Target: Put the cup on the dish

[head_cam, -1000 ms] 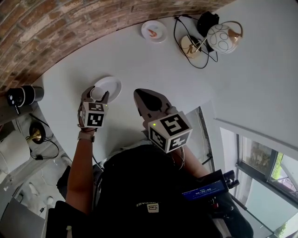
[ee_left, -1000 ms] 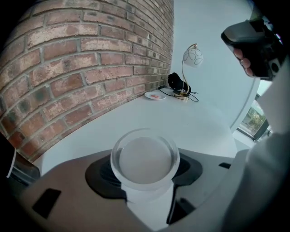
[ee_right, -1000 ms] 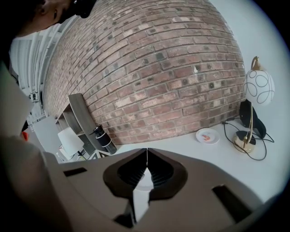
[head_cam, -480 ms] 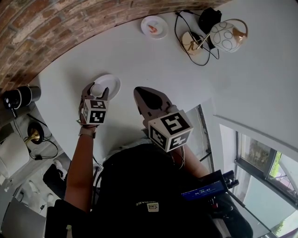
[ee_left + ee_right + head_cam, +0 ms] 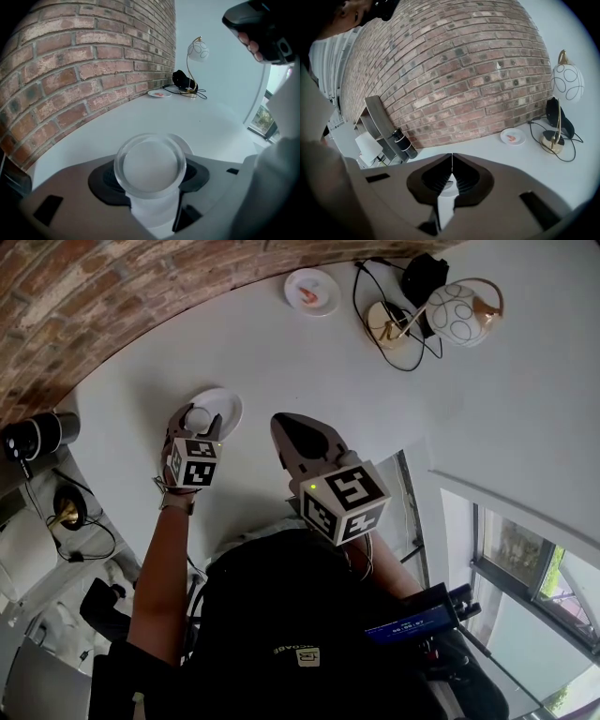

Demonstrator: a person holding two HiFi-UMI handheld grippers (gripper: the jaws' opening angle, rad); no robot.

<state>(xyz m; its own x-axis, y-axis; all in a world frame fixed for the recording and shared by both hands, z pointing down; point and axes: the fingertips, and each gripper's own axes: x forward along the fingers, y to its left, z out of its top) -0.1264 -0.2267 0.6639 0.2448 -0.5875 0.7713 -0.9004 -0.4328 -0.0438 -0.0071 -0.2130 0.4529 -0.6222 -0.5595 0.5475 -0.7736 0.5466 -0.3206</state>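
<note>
From the head view, my left tongs (image 5: 196, 424) are out over the white bench (image 5: 309, 371) near the brick wall (image 5: 84, 306), closed around the cup (image 5: 198, 417). The cup sits over the near edge of the white dish (image 5: 223, 407), which lies on the bench just beyond the tongs. My right tongs (image 5: 285, 430) hang beside them, nearer my body, apart from both cup and dish. Far across the bench are a small plate (image 5: 311, 291) with something pink on it, a lamp (image 5: 459, 313) with a patterned white globe and a brass base, and black cables (image 5: 361, 306) looping round it. A black bottle (image 5: 37, 435) stands off to my left.

In the left gripper view the cup fills the gap between the jaws, mouth up and empty, with a dark pad pressing on each side. A sliver of the dish rim shows just behind it, so the cup is over the dish, but I cannot tell whether its base touches. My right tongs and the hand (image 5: 248, 43) gripping them show at the upper right.

In the right gripper view the jaws are drawn together, tips meeting, with nothing between them. Beyond them run the brick wall, the small plate and lamp at right, and the black bottle beside a shelf (image 5: 379, 123) at left.
</note>
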